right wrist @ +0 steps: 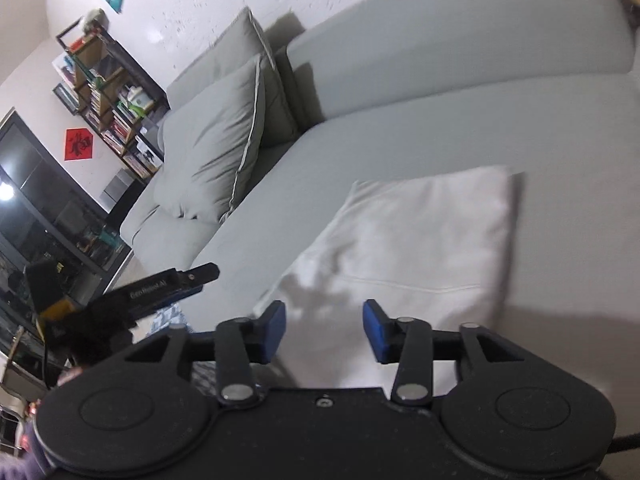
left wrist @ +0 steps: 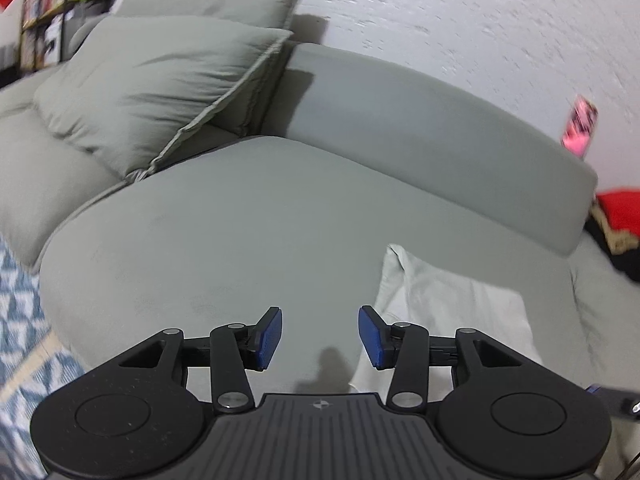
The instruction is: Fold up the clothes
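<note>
White cloth, folded into a neat rectangle, lies flat on the grey sofa seat, in front of my right claw. The blue pads of this claw stand apart and nothing is between them; they are above the near edge of the cloth, and I cannot tell if they touch it. My left claw is also apart and empty, over the bare seat, with the same folded cloth just beside its right finger. Two grey cushions lean against the sofa back. A dark bookshelf stands by the far wall.
</note>
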Demonstrator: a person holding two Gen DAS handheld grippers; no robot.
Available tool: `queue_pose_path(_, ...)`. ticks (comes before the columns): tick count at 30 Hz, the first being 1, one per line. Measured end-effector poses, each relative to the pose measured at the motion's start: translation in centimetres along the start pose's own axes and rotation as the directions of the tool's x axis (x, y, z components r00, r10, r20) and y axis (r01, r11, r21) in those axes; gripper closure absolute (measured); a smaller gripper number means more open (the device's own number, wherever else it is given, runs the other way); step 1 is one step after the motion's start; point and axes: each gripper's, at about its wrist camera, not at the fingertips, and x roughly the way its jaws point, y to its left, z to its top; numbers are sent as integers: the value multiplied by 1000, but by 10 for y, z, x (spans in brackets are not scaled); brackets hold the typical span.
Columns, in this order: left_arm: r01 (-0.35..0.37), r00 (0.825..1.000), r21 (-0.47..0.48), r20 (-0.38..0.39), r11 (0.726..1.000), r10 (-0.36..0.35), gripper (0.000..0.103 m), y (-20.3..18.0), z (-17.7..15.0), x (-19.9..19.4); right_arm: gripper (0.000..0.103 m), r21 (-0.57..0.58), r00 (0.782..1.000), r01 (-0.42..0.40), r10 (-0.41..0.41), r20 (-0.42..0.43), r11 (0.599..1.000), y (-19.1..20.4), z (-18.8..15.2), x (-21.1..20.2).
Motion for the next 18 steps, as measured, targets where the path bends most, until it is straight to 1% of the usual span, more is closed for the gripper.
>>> queue_pose_path(1, -1, 1000, 26, -1, 1000, 1, 59, -5, -1, 1, 50, -10, 1000, 0, 1, 18, 1000, -9, -2, -5)
queue_pose_path(4, -3, 1000, 92, -5, 996, 3, 59, -20, -3, 3, 50, -10, 994, 17, -16, 104, 1000, -36, -8, -15)
queue_pose_path(6, 7, 1000, 113, -10, 994, -6, 60, -26, -3, 4, 52, 73, 989, 28, -38, 142, 997, -57, -13, -14)
queue_pose_path(8, 46, 999, 126, -10, 991, -45, 65, -31, -2, 5, 60, 164, 985, 42, -68, 158, 986, -76, -15, -11)
queue_pose_path(9, 80, 997, 133, -5, 988, -80, 66, -35, -1, 7, 70, 168, 985, 44, -71, 157, 985, -76, -13, -8)
queue_pose_path(10, 115, 993, 140, 1, 983, -116, 66, -38, 0, 8, 74, 156, 985, 44, -69, 158, 987, -75, -11, -5)
queue_pose_path(11, 144, 989, 158, -3, 977, -146, 72, -43, 1, 12, 77, 96, 985, 38, -54, 166, 995, -66, -10, -2)
queue_pose_path(12, 157, 988, 187, -23, 970, -155, 79, -51, -1, 18, 83, 35, 984, 33, -38, 172, 999, -58, -9, 2)
queue_pose_path(13, 169, 986, 216, -43, 962, -164, 80, -59, -3, 25, 84, -27, 985, 29, -24, 171, 999, -49, -9, 6)
queue_pose_path(14, 114, 992, 272, -84, 956, -94, 80, -67, -8, 36, 84, -90, 989, 33, -19, 150, 995, -39, -11, 14)
queue_pose_path(15, 59, 993, 330, -120, 942, -20, 79, -76, -14, 48, 84, -152, 992, 34, -15, 127, 988, -29, -14, 21)
queue_pose_path(16, 7, 987, 388, -151, 921, 56, 78, -85, -19, 60, 84, -215, 995, 41, -19, 101, 976, -20, -17, 29)
queue_pose_path(18, -75, 978, 381, -151, 921, 142, 69, -79, -20, 69, 84, -327, 995, 93, -98, 2, 940, -6, -27, 49)
